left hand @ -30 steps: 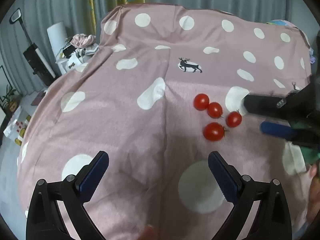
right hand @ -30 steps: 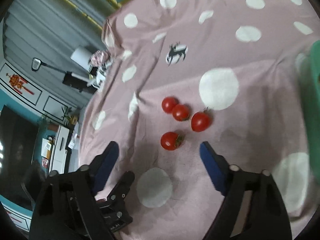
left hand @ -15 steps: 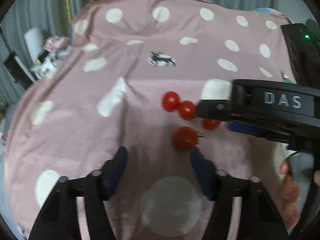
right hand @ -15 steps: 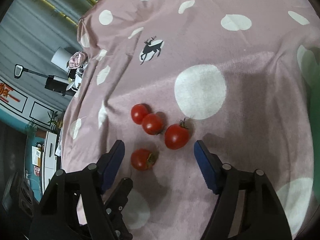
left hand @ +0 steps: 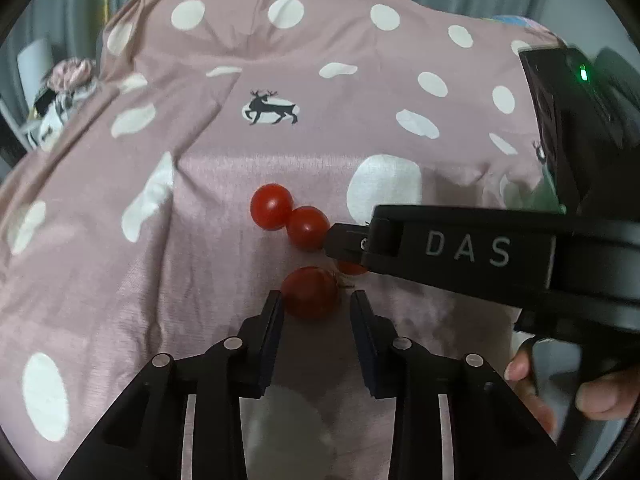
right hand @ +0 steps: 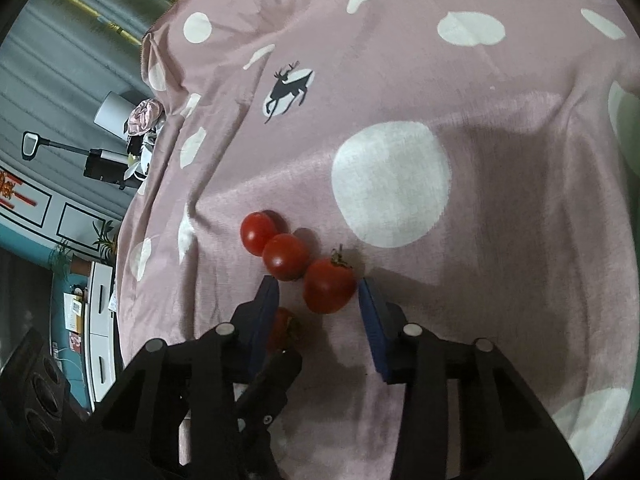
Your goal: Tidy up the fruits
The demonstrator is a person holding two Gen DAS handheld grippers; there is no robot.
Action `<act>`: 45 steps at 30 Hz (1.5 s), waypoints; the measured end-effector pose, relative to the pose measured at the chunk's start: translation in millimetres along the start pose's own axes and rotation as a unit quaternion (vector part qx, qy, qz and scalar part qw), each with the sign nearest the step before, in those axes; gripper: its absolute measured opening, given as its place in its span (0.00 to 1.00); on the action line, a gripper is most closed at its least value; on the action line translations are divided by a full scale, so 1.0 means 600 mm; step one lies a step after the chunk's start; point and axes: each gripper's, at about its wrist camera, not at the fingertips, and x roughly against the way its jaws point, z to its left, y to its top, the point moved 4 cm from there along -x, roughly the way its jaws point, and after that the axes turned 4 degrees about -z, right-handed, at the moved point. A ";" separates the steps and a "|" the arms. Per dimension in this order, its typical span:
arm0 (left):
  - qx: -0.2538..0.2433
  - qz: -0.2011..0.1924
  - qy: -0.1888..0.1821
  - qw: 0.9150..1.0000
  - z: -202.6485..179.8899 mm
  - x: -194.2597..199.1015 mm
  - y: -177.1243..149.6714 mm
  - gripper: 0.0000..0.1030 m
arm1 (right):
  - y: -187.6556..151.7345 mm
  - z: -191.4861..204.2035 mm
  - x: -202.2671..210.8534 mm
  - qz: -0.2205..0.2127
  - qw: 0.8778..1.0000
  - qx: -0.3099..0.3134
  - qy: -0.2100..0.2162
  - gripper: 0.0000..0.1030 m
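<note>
Four red cherry tomatoes lie close together on a pink cloth [left hand: 200,240] with white dots and a small deer print.

The left hand-held gripper [left hand: 316,306] is low over the cloth, its two blue-padded fingers partly open on either side of the nearest tomato [left hand: 310,292]. The left finger touches or nearly touches it; a small gap shows on the right.

The right hand-held gripper [right hand: 318,294] reaches in from the right side. Its jaws are also open, bracketing a stemmed tomato [right hand: 329,286] without clearly pressing it. In the left view, its black arm marked "DAS" hides most of this tomato.

Two more tomatoes [right hand: 286,257] sit touching each other just beyond the grippers, the farther one [right hand: 258,233] up and to the left.

A blurred green object [right hand: 630,120] shows at the right edge.
</note>
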 end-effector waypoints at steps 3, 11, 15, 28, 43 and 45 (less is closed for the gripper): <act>0.017 0.019 -0.012 1.000 0.005 -0.012 0.002 0.28 | 0.001 -0.003 0.002 -0.001 1.000 -0.003 0.000 0.32; 0.054 0.026 -0.032 0.998 0.014 -0.027 0.013 0.23 | 0.002 -0.009 0.003 -0.002 1.000 -0.005 0.003 0.27; 0.039 0.025 -0.033 0.998 0.002 -0.028 0.013 0.22 | 0.003 -0.017 0.008 -0.004 1.000 -0.008 0.001 0.27; 0.063 0.005 -0.045 0.997 0.011 -0.016 0.030 0.22 | 0.003 -0.058 0.043 -0.009 0.999 -0.041 -0.013 0.27; 0.072 0.022 -0.078 0.994 -0.006 -0.020 0.030 0.21 | -0.001 -0.071 0.061 -0.011 0.998 -0.055 -0.015 0.27; 0.080 0.018 -0.093 0.992 -0.005 -0.013 0.032 0.19 | -0.002 -0.070 0.067 -0.014 0.998 -0.054 -0.015 0.27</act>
